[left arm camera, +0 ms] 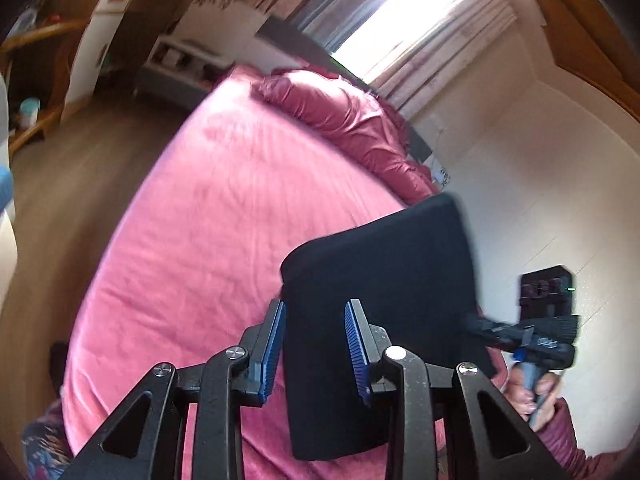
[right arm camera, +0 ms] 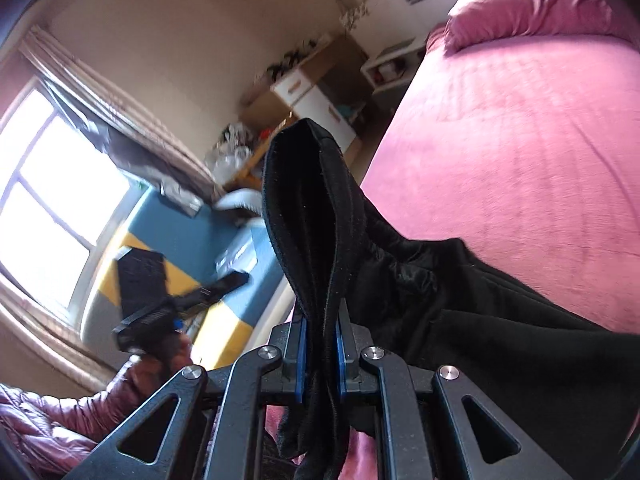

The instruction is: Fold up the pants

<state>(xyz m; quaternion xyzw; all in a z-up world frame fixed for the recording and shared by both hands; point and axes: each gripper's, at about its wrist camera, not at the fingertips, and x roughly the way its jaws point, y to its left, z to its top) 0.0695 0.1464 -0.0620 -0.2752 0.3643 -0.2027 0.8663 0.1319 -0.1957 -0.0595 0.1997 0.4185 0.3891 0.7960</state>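
The black pants (left arm camera: 380, 280) hang as a flat dark panel over the pink bed (left arm camera: 208, 220) in the left wrist view. My left gripper (left arm camera: 316, 344) is open, its blue pads apart, just in front of the pants' lower left edge and holding nothing. My right gripper (right arm camera: 322, 344) is shut on a folded edge of the black pants (right arm camera: 312, 208), which rises as a loop above the jaws and trails right onto the bed (right arm camera: 520, 140). The right gripper also shows at the pants' right edge in the left wrist view (left arm camera: 476, 322). The left gripper shows in the right wrist view (right arm camera: 240, 280).
A pink pillow (left arm camera: 340, 108) lies at the head of the bed beside a white wall (left arm camera: 540, 200). A bright window with curtains (left arm camera: 404, 20) is beyond. Wooden shelves and drawers (right arm camera: 316, 88) stand across the wood floor (left arm camera: 80, 160). A blue and yellow mat (right arm camera: 192, 248) lies below.
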